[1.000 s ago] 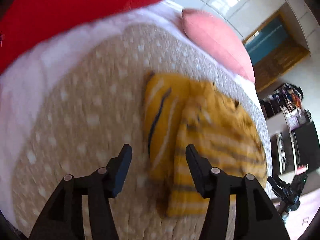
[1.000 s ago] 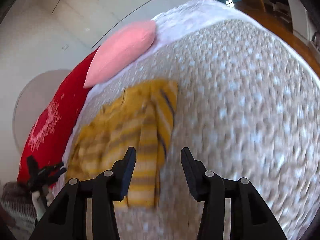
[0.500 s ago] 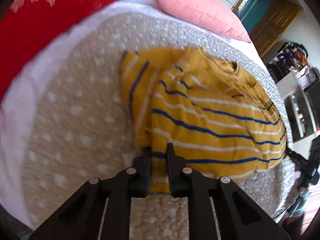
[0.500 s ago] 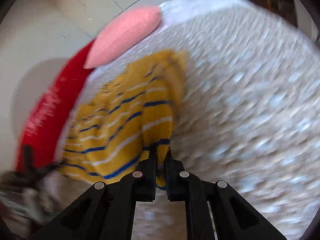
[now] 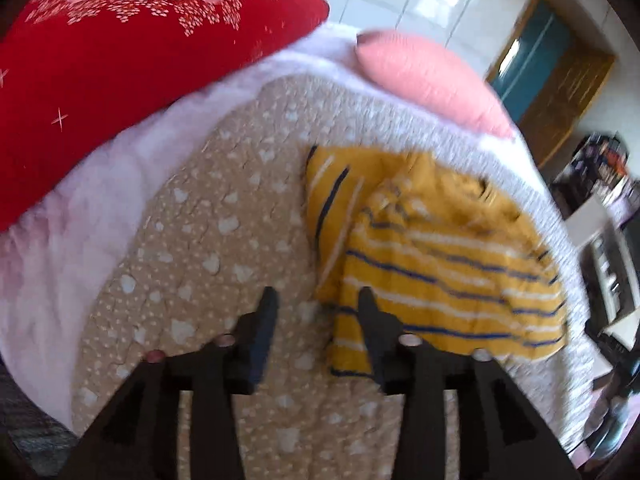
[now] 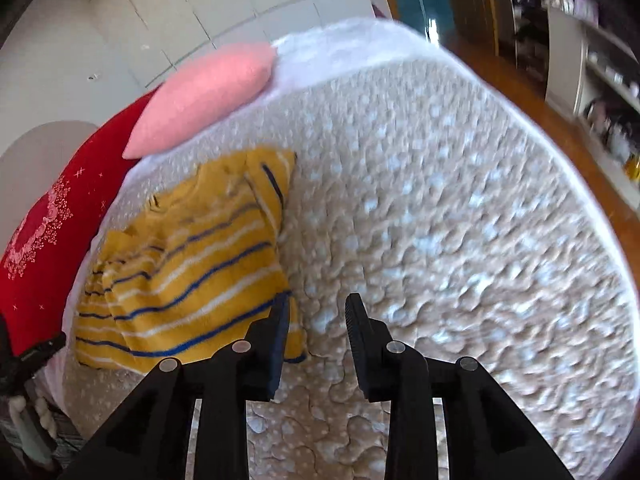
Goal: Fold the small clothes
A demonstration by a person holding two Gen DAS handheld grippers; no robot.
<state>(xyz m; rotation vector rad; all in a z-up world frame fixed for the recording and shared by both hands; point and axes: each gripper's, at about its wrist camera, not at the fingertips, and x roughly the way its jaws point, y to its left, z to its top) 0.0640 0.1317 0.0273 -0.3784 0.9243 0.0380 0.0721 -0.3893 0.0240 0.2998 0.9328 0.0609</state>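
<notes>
Both grippers' jaws just opened off sweater [image 5: 440, 264].

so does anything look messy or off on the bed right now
The yellow striped top lies rumpled, not flat: one sleeve sticks out sideways, and its hem is uneven. Both grippers, left and right, have just been opening and hold nothing.

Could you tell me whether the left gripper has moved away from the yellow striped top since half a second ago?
Yes. The left gripper has pulled back and off the top toward the bare quilt; its jaws have just been opening, with nothing between them.
</notes>
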